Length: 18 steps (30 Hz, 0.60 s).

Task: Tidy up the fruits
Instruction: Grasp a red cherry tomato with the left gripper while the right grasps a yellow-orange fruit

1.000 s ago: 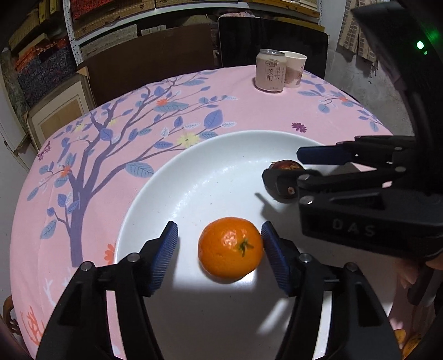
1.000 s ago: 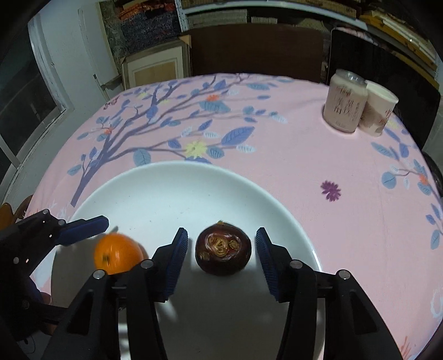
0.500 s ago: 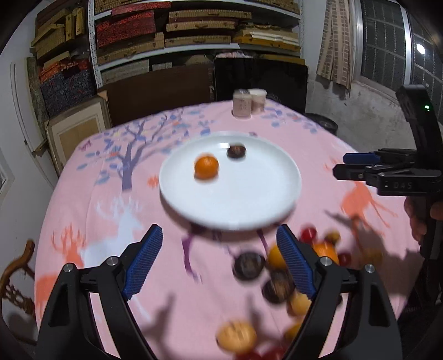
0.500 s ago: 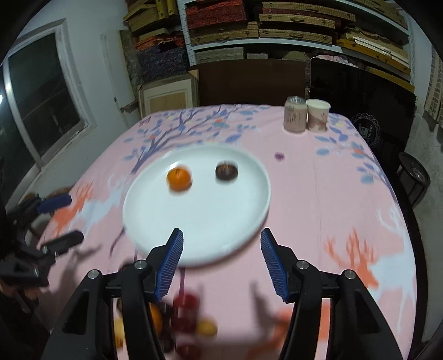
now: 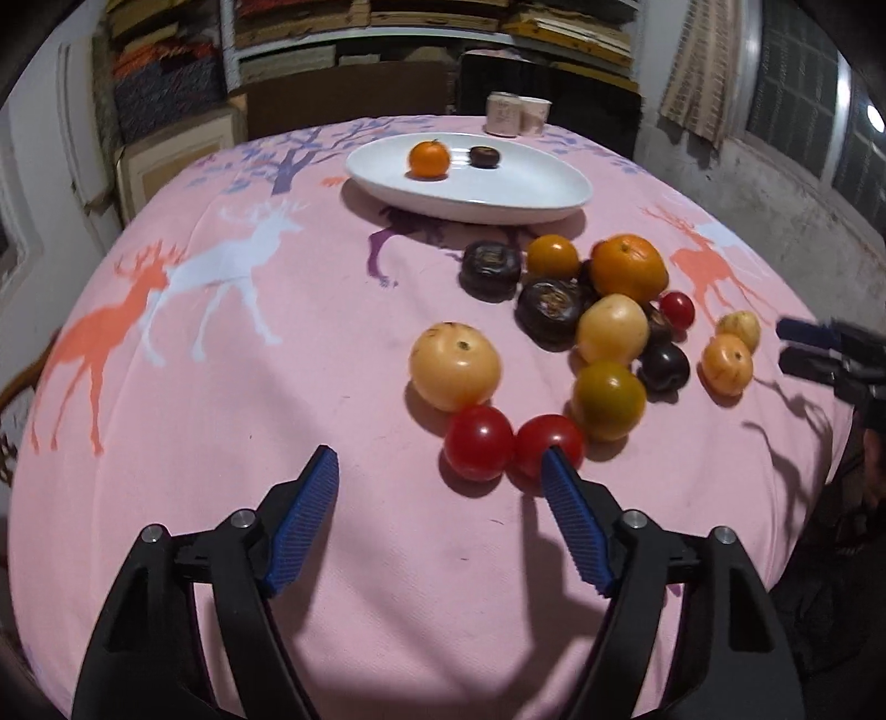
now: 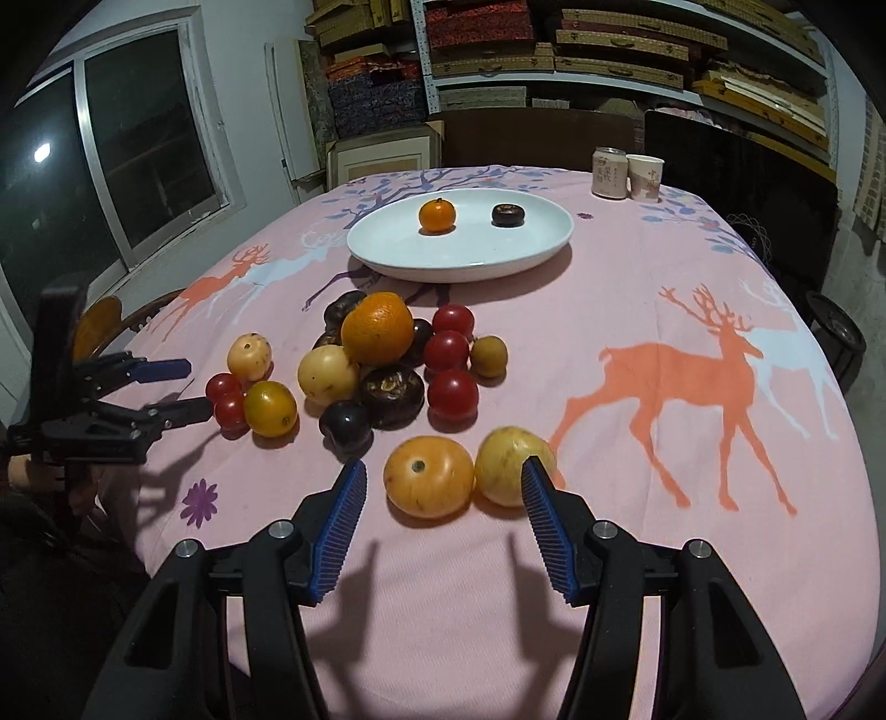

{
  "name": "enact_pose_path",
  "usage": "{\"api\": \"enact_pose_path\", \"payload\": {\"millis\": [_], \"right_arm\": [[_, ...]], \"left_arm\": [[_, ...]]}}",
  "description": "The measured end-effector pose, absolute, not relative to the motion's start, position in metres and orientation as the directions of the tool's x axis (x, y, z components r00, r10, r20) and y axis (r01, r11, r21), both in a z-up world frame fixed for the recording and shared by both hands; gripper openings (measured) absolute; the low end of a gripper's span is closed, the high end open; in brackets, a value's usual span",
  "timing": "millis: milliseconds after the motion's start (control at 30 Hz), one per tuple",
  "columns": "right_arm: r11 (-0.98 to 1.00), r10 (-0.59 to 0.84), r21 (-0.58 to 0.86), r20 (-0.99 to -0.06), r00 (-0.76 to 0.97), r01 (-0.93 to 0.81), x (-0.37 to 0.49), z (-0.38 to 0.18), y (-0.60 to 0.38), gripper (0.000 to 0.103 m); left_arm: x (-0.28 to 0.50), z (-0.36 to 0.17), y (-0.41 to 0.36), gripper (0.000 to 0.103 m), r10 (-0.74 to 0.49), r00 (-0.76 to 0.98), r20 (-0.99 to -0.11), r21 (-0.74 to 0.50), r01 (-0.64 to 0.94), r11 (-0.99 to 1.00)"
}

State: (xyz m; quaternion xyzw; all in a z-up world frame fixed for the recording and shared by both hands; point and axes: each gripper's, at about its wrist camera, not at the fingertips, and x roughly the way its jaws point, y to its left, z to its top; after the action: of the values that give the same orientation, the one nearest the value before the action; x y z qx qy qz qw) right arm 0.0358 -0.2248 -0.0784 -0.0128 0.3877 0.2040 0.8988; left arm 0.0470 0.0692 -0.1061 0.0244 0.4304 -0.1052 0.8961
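Right wrist view: a worktop [image 6: 637, 332] under a pink deer-print cloth, shelves of boxes [image 6: 554, 50] behind, a window [image 6: 111, 149] at left. One white plate [image 6: 459, 260] holds one orange [image 6: 437, 215] and one dark fruit [image 6: 508, 214]; one can [image 6: 608, 172] and one cup [image 6: 644, 176] stand beyond. Loose fruits [image 6: 382, 365] cluster nearer. The left claw [image 5: 440, 471], just closing slightly, and the right claw [image 6: 443, 476] are both released, grasping nothing.

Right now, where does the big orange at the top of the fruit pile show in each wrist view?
Left wrist: the big round orange sits right of centre, at the pile's far end.
Right wrist: it lies left of centre, atop the dark fruits.
Shared landmark: the white oval plate, just beyond the pile.
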Motion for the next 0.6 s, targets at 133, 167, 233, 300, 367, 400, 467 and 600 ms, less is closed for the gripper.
{"api": "enact_pose_path", "payload": {"millis": [133,167,233,300,367,400,467,600], "right_arm": [[0.918,0.357,0.139,-0.699,0.619,-0.372,0.032,-0.079,-0.224,0.059],[0.916,0.36,0.14,-0.699,0.618,-0.375,0.032,-0.079,-0.223,0.059],[0.914,0.363,0.141,-0.7,0.615,-0.38,0.032,-0.08,-0.221,0.059],[0.914,0.363,0.142,-0.701,0.613,-0.379,0.033,-0.08,-0.221,0.059],[0.913,0.364,0.142,-0.702,0.611,-0.381,0.033,-0.08,-0.22,0.059],[0.913,0.364,0.141,-0.704,0.61,-0.383,0.034,-0.081,-0.219,0.059],[0.91,0.364,0.132,-0.708,0.605,-0.392,0.033,-0.083,-0.217,0.059],[0.899,0.375,0.123,-0.715,0.591,-0.421,0.03,-0.086,-0.214,0.059]], "left_arm": [[0.054,-0.109,0.074,0.058,-0.146,0.611,-0.778,-0.062,0.157,0.986],[0.055,-0.111,0.073,0.052,-0.125,0.611,-0.782,-0.041,0.15,0.988],[0.058,-0.116,0.07,0.052,-0.11,0.594,-0.797,-0.025,0.15,0.988],[0.059,-0.117,0.065,0.052,-0.12,0.593,-0.796,-0.028,0.163,0.986],[0.058,-0.116,0.057,0.051,-0.115,0.606,-0.788,-0.009,0.174,0.985],[0.059,-0.116,0.056,0.051,-0.113,0.61,-0.784,-0.006,0.174,0.985],[0.061,-0.116,0.057,0.051,-0.112,0.611,-0.784,-0.011,0.166,0.986],[0.067,-0.114,0.068,0.051,-0.111,0.618,-0.778,-0.038,0.13,0.991]]}}
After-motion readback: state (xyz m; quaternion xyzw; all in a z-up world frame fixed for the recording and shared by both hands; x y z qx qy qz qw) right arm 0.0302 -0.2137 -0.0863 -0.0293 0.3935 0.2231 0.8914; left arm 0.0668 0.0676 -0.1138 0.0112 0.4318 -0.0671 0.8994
